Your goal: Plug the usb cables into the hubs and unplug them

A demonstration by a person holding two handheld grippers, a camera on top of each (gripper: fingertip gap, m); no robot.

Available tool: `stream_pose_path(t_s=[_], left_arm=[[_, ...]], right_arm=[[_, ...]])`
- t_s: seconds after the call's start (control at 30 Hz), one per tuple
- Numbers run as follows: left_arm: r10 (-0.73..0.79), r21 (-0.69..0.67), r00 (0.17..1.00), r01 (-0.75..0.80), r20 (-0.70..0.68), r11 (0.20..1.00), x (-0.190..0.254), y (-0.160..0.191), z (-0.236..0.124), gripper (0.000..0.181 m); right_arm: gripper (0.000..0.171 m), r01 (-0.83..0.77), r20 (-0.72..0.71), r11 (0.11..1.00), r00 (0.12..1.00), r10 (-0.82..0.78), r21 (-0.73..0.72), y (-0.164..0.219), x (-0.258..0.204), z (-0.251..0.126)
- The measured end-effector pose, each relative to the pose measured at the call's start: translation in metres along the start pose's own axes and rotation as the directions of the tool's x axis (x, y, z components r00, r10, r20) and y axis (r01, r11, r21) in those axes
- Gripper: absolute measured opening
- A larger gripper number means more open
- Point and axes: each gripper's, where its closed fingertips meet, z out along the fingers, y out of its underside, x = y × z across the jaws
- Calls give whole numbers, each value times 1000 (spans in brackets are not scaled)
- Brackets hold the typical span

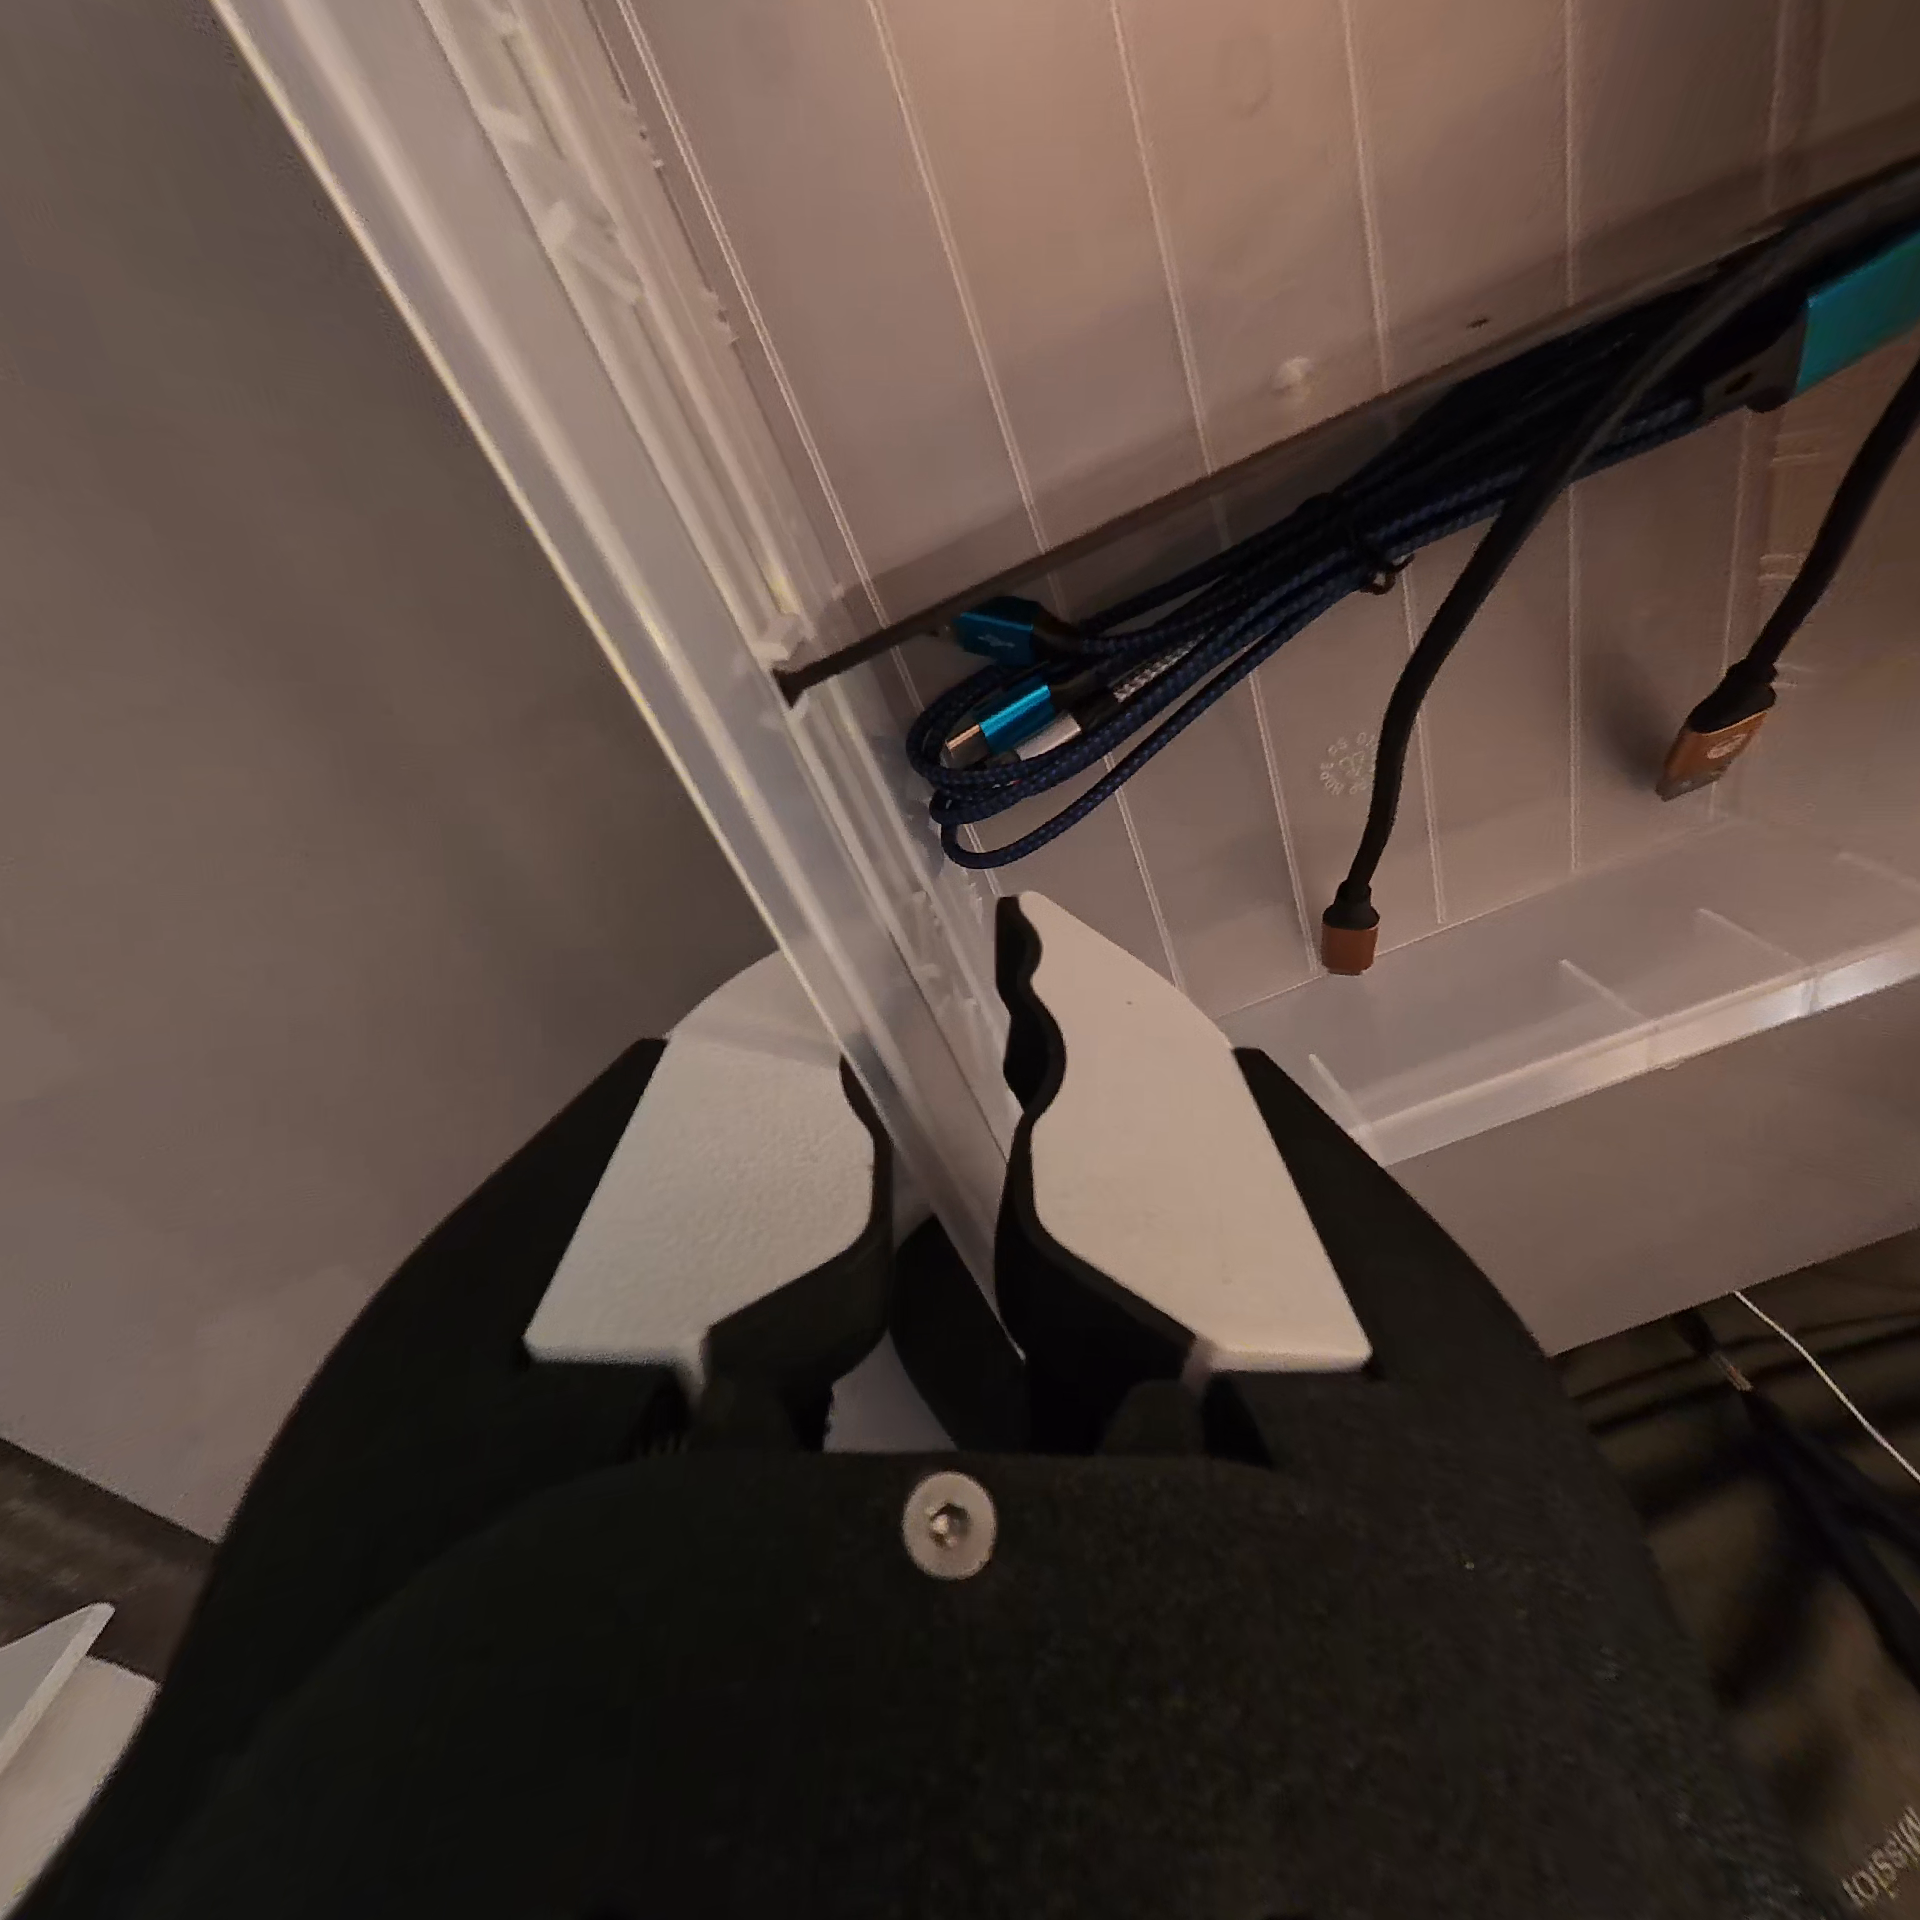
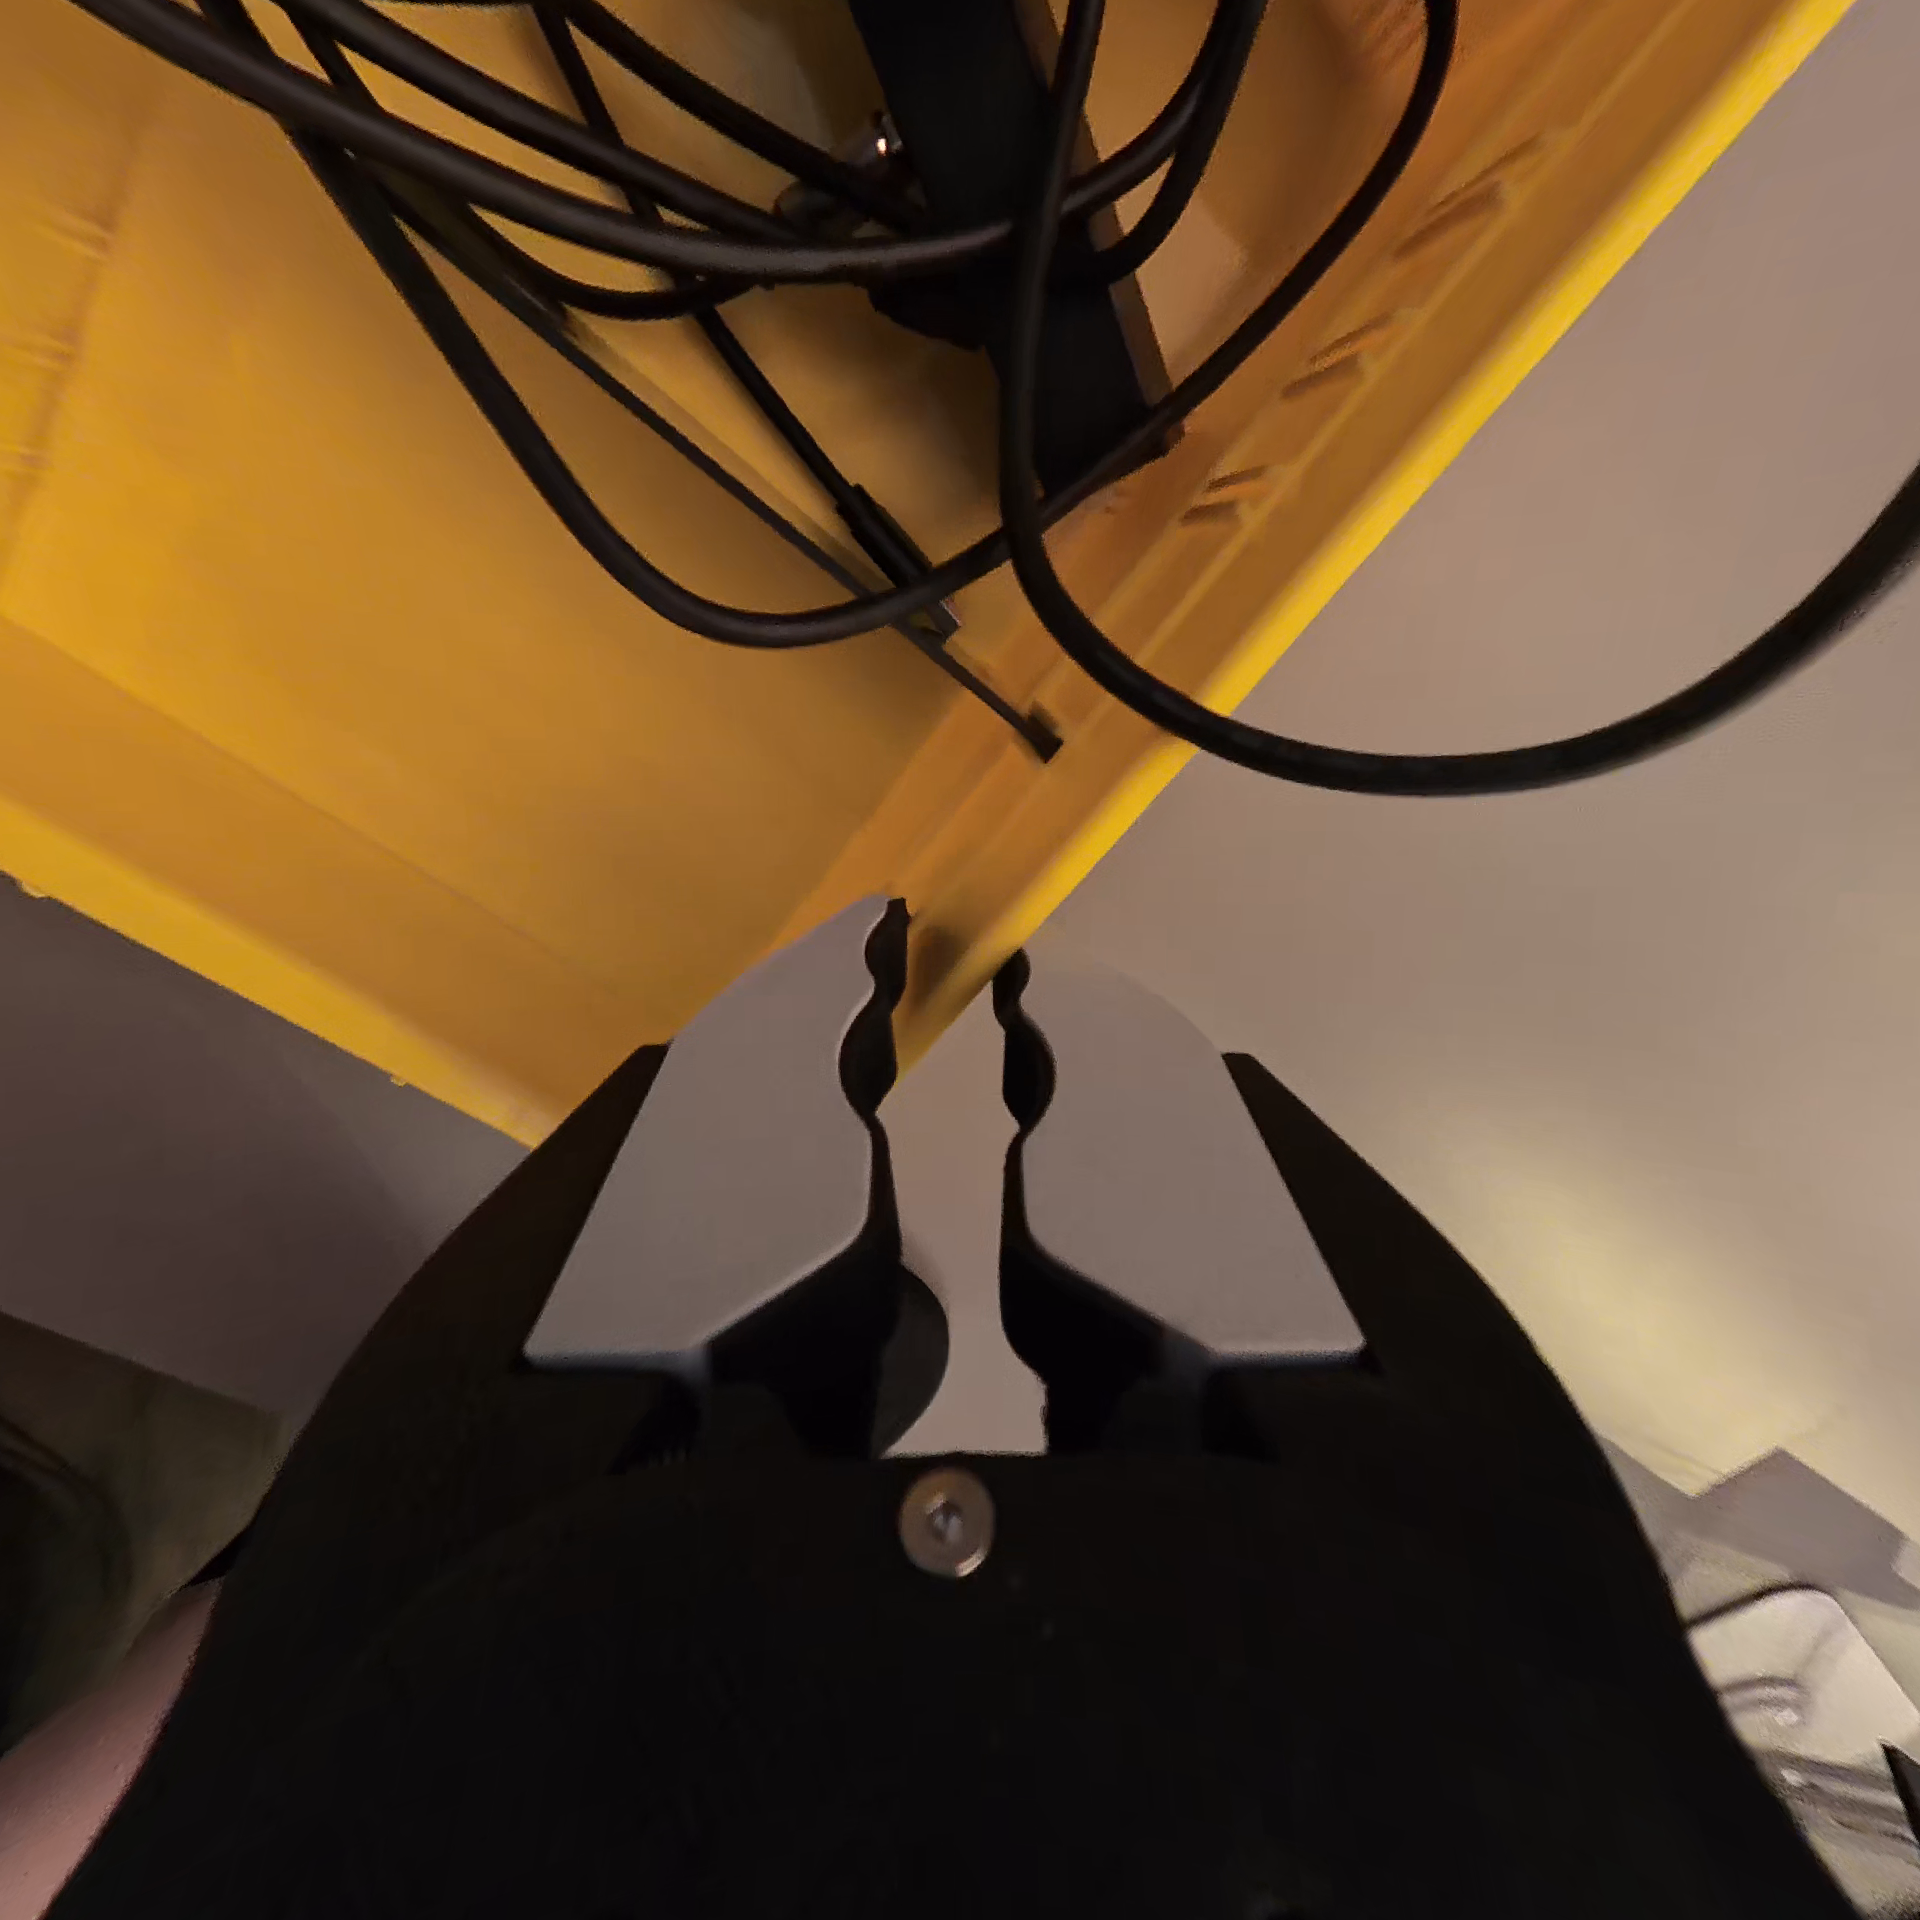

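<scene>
Left gripper (image 1: 940, 1049) pinching clear bin (image 1: 665, 582) wall | right gripper (image 2: 951, 961) clamping yellow bin (image 2: 1195, 675) rim | black cables (image 2: 644, 239) blurred, cropped

The teal hub (image 1: 1860, 312) runs off the right edge. The clear bin's wall (image 1: 914, 1091) hides one hand-held gripper fingertip. The black cables (image 2: 727, 260) leave frame, blurred.

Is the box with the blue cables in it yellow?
No, the box holding the blue cables is clear plastic, as the left wrist view shows.
</scene>
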Motion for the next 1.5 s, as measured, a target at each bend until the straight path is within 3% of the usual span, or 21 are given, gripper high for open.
stream_pose_path(t_s=[0.13,0.3,0.5,0.57,0.63,0.7,0.73,0.83,0.93,1.03,1.1,1.17,1.23,1.37,1.5], left_arm=[[-24,18,998,25,-58,1000,2,0,-6,18],[-8,155,999,14,-40,988,-8,-7,-32,24],[9,461,999,-29,45,887,-24,-15,-101,26],[-7,603,993,-67,120,795,-32,-21,-135,27],[-11,712,985,-118,175,692,-33,-25,-166,34],[-37,798,963,-198,266,569,-36,-31,-197,40],[-58,823,950,-234,307,517,-36,-32,-209,42],[-78,843,917,-324,392,429,-31,-32,-230,44],[-31,835,914,-356,405,420,-20,-36,-229,48],[-9,815,898,-396,441,422,-14,-40,-227,48],[5,812,893,-412,450,414,-9,-41,-229,48],[28,820,894,-421,446,387,-1,-41,-233,48],[46,827,894,-431,446,362,6,-39,-238,48],[77,832,884,-460,460,310,17,-34,-247,48],[181,872,900,-430,396,235,35,-28,-253,45]], right_arm=[[16,-25,18,999,1000,24,25,0,-1,0],[22,-15,-47,999,999,16,40,-2,3,-5],[25,-18,-163,953,984,70,302,-21,3,-66],[25,72,-188,873,982,23,482,-47,-20,-100],[25,162,-122,735,987,-108,659,-78,-73,-129],[41,218,-54,568,955,-291,794,-105,-137,-143],[44,223,-29,532,937,-348,817,-115,-161,-140],[39,247,7,707,942,-336,663,-135,-183,-91],[24,232,24,843,960,-279,486,-151,-180,-49],[23,118,140,922,974,-180,368,-163,-179,-27],[25,54,232,949,964,-131,312,-168,-186,-22],[38,15,208,967,976,-70,255,-170,-177,-18],[38,-18,215,975,976,-30,220,-171,-174,-17],[37,-22,86,986,996,8,163,-171,-156,-14],[34,-54,126,992,991,40,110,-173,-164,-5]])
